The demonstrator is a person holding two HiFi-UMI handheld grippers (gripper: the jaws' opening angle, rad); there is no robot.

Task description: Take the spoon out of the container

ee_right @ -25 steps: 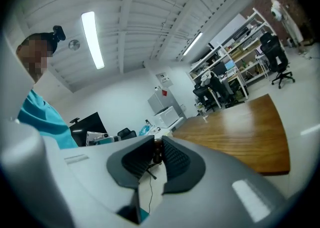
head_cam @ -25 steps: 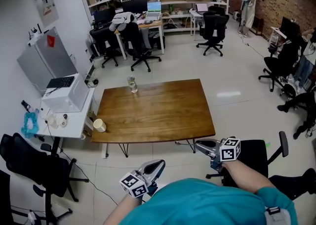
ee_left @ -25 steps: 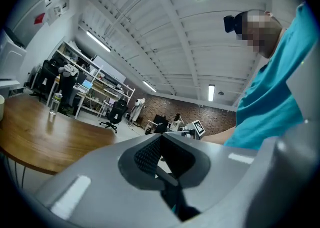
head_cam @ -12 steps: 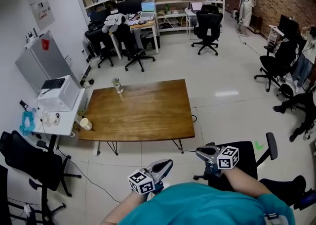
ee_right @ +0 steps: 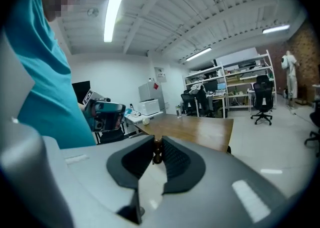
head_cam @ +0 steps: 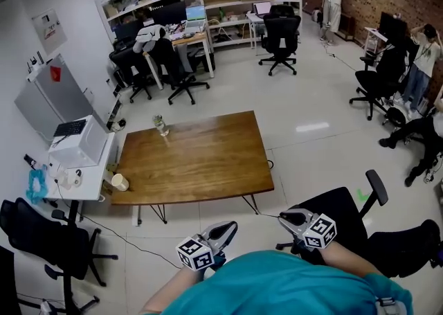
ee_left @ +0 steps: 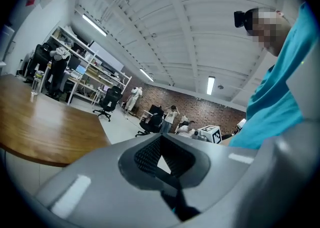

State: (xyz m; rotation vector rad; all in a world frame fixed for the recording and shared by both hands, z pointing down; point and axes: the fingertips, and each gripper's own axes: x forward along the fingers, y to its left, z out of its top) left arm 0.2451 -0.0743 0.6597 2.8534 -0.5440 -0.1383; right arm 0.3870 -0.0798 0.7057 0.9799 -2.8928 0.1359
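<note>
A small clear glass container (head_cam: 160, 124) stands near the far left corner of the wooden table (head_cam: 201, 161); something thin rises from it, too small to identify as the spoon. It also shows in the left gripper view as a container (ee_left: 35, 84) and in the right gripper view as a container (ee_right: 178, 111). Both grippers hang low by the person's body, well short of the table's near edge. My left gripper (head_cam: 223, 232) (ee_left: 160, 138) is shut and empty. The right gripper (head_cam: 288, 217) (ee_right: 157, 144) holds nothing, its pads a narrow slit apart.
A pale cup (head_cam: 120, 182) sits at the table's left end beside a white side desk (head_cam: 83, 181). A black office chair (head_cam: 346, 210) stands just right of me, another chair (head_cam: 48, 237) at the left. Bare floor lies between me and the table.
The head view has shifted, so the table and glass sit further left in the picture. Both grippers stay low near the body with jaws unchanged.
</note>
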